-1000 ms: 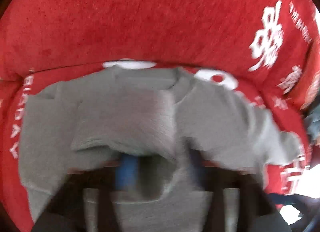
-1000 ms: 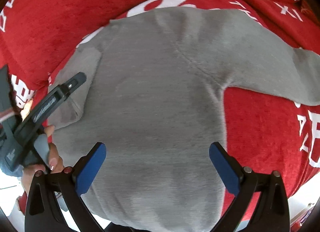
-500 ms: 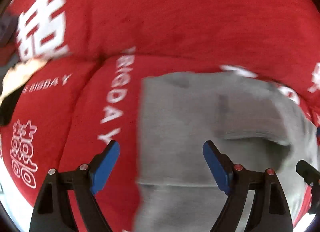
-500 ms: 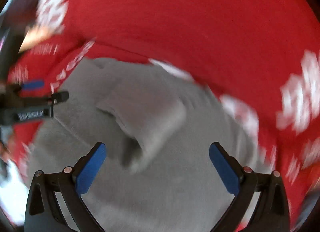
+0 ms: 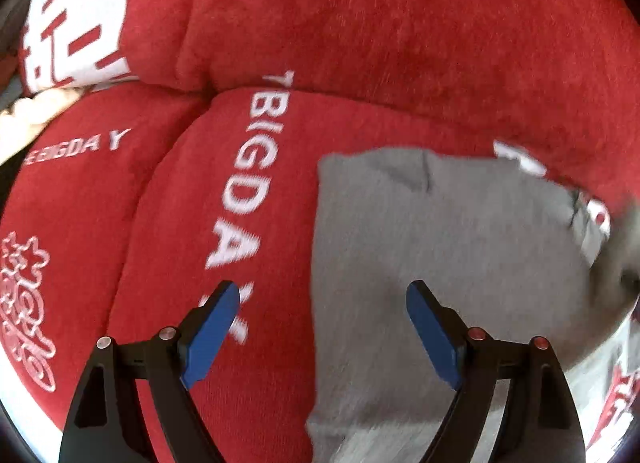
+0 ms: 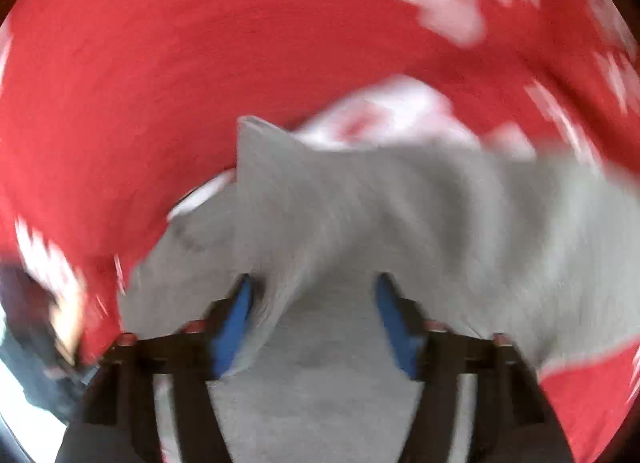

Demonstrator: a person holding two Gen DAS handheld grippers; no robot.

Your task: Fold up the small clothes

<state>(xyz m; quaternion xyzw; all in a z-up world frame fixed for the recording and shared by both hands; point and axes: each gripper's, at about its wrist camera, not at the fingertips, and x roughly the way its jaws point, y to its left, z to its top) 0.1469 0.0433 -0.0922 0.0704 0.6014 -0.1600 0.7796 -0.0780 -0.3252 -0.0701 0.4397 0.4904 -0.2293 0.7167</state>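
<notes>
Grey garment (image 5: 440, 247) lies ahead and right of left gripper (image 5: 320, 327), folded left edge between spread blue fingers (image 5: 212, 327), nothing gripped. Red cover (image 5: 360, 43) with white lettering left of and beyond it. Right gripper (image 6: 316, 319), view blurred: garment (image 6: 400, 199) drapes over and between partly parted fingers (image 6: 236, 319); whether clamped, cannot tell. Red cover (image 6: 140, 83) beyond.

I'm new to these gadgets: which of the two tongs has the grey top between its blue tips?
The right tongs: grey top fabric is bunched between the tips, though blur hides how tight. The left tongs gape wide, holding nothing, astride the top's edge.
</notes>
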